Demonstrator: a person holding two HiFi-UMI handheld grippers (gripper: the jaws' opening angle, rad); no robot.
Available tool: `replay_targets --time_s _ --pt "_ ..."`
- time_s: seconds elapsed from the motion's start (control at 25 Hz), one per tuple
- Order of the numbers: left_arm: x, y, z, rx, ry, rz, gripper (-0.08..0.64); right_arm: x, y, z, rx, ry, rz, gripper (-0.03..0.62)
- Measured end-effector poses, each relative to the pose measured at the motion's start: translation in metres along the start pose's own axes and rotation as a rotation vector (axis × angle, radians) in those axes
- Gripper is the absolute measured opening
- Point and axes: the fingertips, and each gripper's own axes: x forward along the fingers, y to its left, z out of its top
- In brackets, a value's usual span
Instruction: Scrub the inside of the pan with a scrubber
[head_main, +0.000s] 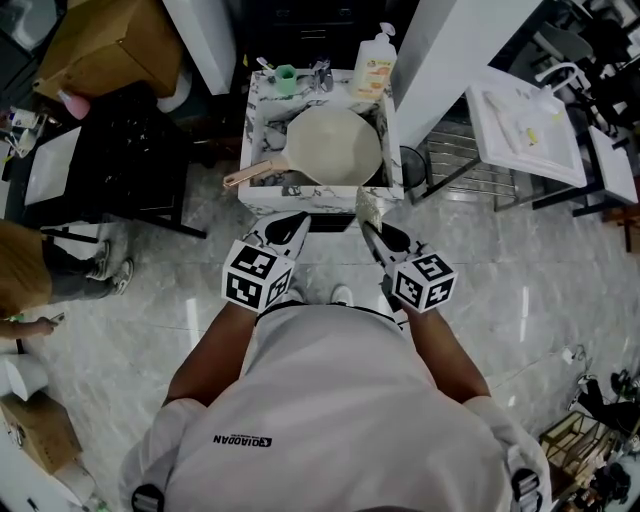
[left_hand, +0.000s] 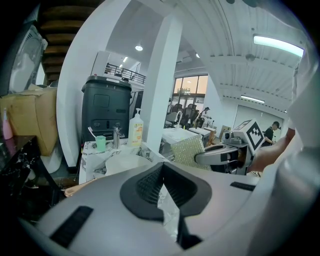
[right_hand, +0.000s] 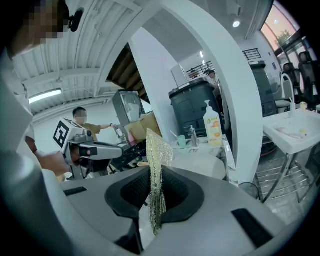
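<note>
Approach stage, as judged: no scrubbing begun yet. Marble desk (head_main: 262, 195) straight ahead, carrying the pan (head_main: 335, 147) in its recess, pale inside facing up, handle angled toward the left front corner. Left claw (head_main: 290, 228) pressed together on nothing, hovering just short of the desk's front edge. Right claw (head_main: 378, 235) beside it, pinching the scrubber (head_main: 368, 203) upright, near the pan's rim but not touching it.

Next, probably: carry the scrubber forward and down onto the pan's floor, broad face flat. Likely also spread the left claw and close it on the handle to stop the pan sliding.

Only from the head view: pan's bare inside and the handle's direction. Only from the right gripper view: mesh seen edge-on, squeezed between the dark pads (right_hand: 132, 190). Only from the left gripper view: scrubber's broad glittering face, seen side-on.
</note>
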Motion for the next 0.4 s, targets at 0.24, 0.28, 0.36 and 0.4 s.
replay_targets --time_s 0.24,0.28,0.36,0.4 --pt "0.0001 -0.0024 0.0035 0.012 -0.005 0.001 0.014 -0.0024 0.0001 -0.0005 -0.011 0.005 0.002 0.072" --pt "-0.0004 -0.003 0.0035 0.012 -0.006 0.001 0.014 -0.0031 0.0009 -0.0011 -0.012 0.007 0.003 0.072" --pt "-0.0014 -0.0035 0.0035 0.009 -0.007 0.002 0.014 -0.0042 0.0023 -0.0018 -0.014 0.01 0.004 0.072" --pt "-0.0019 -0.0037 0.0035 0.008 -0.007 0.003 0.014 -0.0048 0.0029 -0.0021 -0.015 0.011 0.004 0.072"
